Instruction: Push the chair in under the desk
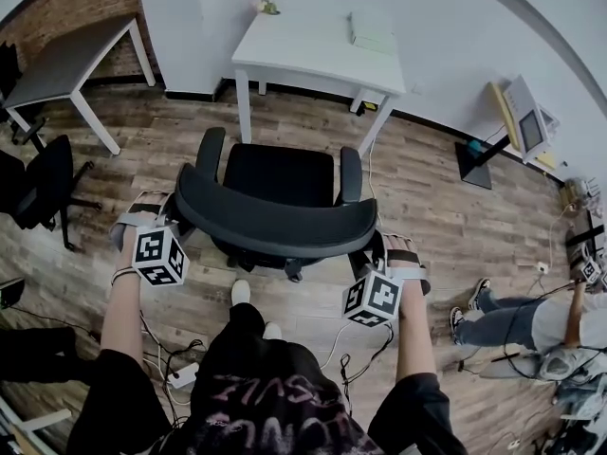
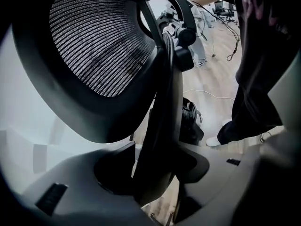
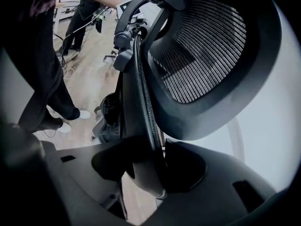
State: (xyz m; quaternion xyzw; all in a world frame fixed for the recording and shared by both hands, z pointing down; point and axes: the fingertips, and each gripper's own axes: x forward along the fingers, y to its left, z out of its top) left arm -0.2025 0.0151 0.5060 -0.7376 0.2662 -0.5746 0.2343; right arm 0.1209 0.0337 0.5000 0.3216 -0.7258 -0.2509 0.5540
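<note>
Left claw, right claw on chair

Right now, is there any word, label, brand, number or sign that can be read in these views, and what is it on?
No text can be quoted.
On the shirt: pink lettering, upside down and blurred, unreadable.
On the marker cubes: black-and-white square patterns only, no letters.
On the box on the white desk: any print is too small to read.
</note>
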